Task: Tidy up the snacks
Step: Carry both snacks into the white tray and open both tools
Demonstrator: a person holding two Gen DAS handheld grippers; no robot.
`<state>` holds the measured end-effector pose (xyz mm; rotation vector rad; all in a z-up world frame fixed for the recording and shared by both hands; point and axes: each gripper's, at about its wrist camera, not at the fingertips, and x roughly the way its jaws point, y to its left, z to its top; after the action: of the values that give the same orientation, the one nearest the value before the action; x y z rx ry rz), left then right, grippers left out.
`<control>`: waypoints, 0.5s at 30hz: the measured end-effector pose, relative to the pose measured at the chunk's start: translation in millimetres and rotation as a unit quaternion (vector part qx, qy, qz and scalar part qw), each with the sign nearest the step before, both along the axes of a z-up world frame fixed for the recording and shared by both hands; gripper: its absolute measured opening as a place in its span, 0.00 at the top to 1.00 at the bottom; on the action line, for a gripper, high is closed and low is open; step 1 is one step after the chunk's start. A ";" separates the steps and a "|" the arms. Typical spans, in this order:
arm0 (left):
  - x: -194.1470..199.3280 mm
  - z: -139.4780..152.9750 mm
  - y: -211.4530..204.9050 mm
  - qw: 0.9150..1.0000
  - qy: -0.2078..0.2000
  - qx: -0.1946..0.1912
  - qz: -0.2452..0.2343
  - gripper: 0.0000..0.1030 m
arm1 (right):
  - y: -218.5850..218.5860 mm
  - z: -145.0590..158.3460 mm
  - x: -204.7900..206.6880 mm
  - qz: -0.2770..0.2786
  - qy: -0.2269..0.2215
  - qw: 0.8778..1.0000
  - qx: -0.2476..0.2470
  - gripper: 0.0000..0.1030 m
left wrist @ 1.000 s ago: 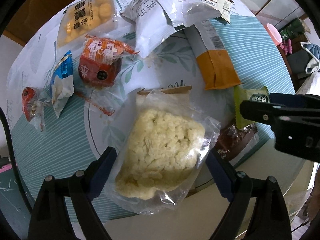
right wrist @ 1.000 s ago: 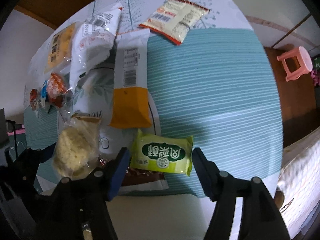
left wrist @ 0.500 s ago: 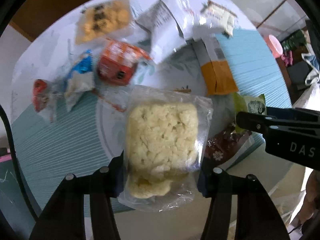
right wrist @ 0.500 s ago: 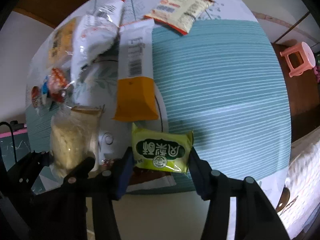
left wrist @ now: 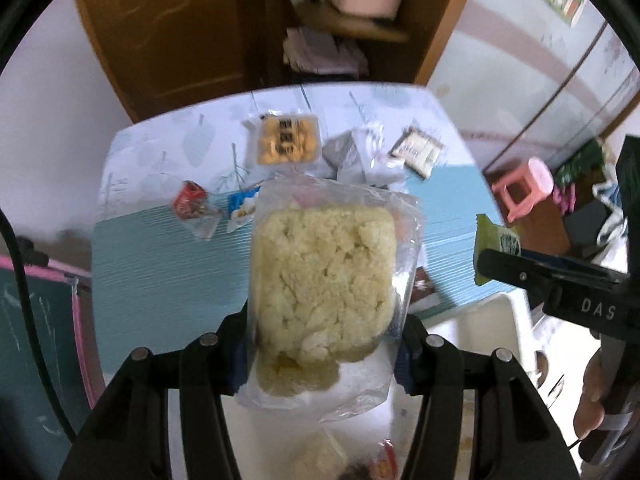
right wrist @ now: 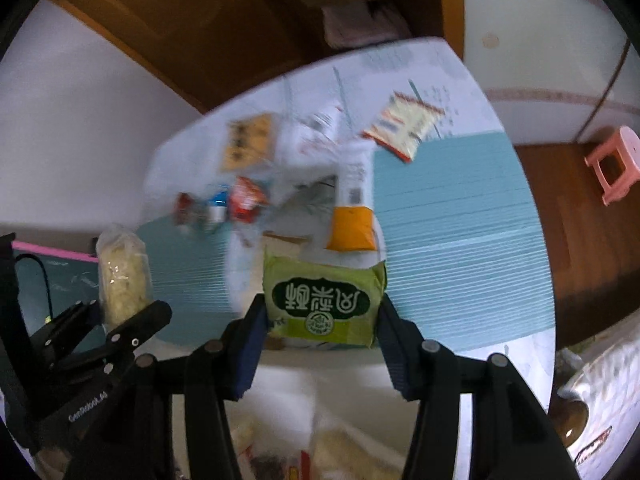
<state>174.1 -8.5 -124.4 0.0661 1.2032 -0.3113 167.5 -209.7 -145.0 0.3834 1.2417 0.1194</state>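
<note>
My left gripper (left wrist: 324, 356) jaws pinch the clear bag of pale crumbly cake (left wrist: 326, 280), held above the tabletop (left wrist: 160, 264). My right gripper (right wrist: 320, 350) jaws pinch the green snack pack (right wrist: 324, 300), also lifted. Other packets remain on the tabletop.

table (left wrist: 160, 256) | teal-white cloth | on it: yellow packet (left wrist: 289, 141), red packet (left wrist: 191, 203), orange-ended pouch (right wrist: 352, 216)
</note>
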 end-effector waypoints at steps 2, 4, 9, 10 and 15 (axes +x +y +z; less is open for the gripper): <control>-18.6 21.3 4.1 1.000 -0.020 -0.005 0.013 0.48 | 3.7 16.9 -13.6 0.011 -0.022 1.000 -0.001 0.49; -32.4 32.2 4.1 0.999 -0.032 -0.006 0.023 0.48 | 9.6 34.2 -31.0 0.027 -0.045 0.999 -0.003 0.49; -80.5 61.6 15.0 0.997 -0.067 0.003 0.050 0.47 | 24.8 67.5 -81.7 0.070 -0.093 0.993 -0.022 0.49; -87.7 63.9 16.7 0.996 -0.067 0.003 0.054 0.47 | 29.1 67.9 -87.5 0.077 -0.098 0.992 -0.027 0.49; -119.9 66.1 21.2 0.995 -0.062 0.008 0.074 0.47 | 39.9 82.8 -131.3 0.116 -0.129 0.984 -0.048 0.48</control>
<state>54.2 12.7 -58.3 0.0089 1.0809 -0.1656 36.2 -169.8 -62.2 0.1327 1.0275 0.2973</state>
